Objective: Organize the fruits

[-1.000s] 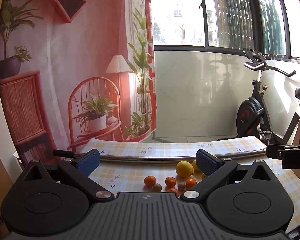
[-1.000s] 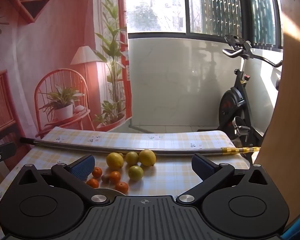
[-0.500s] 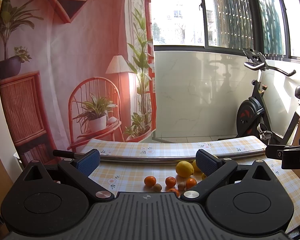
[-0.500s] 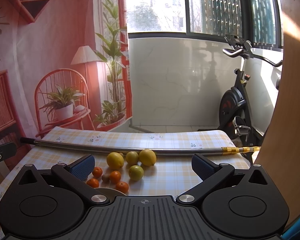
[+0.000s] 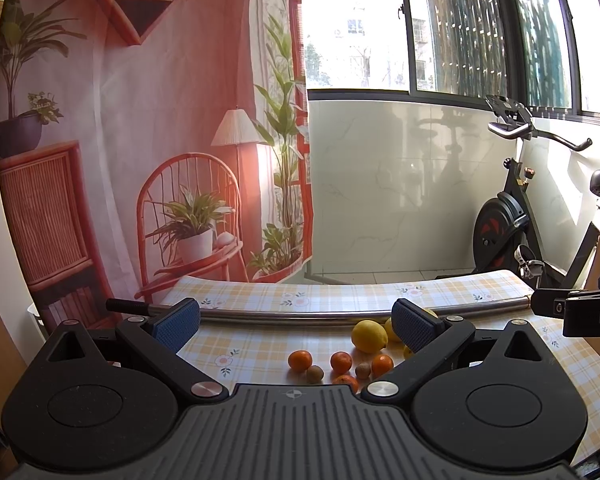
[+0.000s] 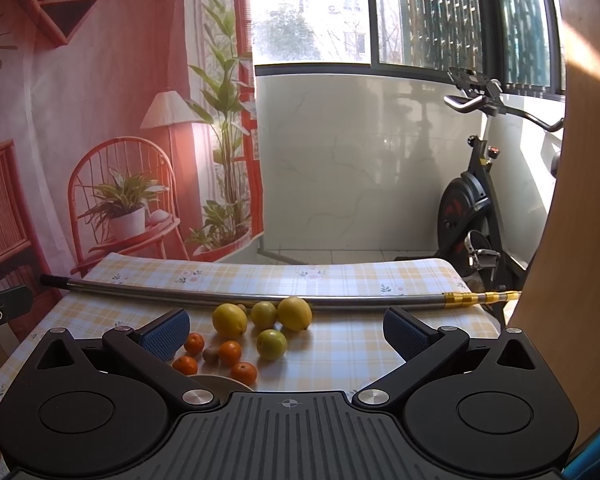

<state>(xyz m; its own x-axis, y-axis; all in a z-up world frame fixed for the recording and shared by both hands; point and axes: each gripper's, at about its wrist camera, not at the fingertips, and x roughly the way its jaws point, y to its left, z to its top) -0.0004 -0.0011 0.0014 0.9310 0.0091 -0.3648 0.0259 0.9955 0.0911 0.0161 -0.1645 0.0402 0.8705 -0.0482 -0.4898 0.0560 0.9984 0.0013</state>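
Fruit loose on surface, both grippers empty

Fruit sits in one cluster on the yellow-checked, flower-printed cloth covering the surface (image 6: 340,344). Three yellow lemons (image 6: 230,320) and one greenish-yellow round citrus (image 6: 272,344) lie toward the far side, the rear ones just beside a long shiny metal rod (image 6: 180,294) that spans the cloth. Small orange mandarins (image 6: 230,353) lie nearer the cameras, with small brown round fruits (image 5: 314,373) among them; kind cannot be told. A pale round dish rim (image 6: 216,381) shows at the base of the right view, mostly hidden.

Left hand-held gripper (image 5: 296,324): blue-padded fingers spread wide, nothing between, above the cloth. Right hand-held gripper (image 6: 286,330): likewise wide apart, empty, short of the cluster.

A black exercise bike (image 6: 472,208) stands beyond the surface.
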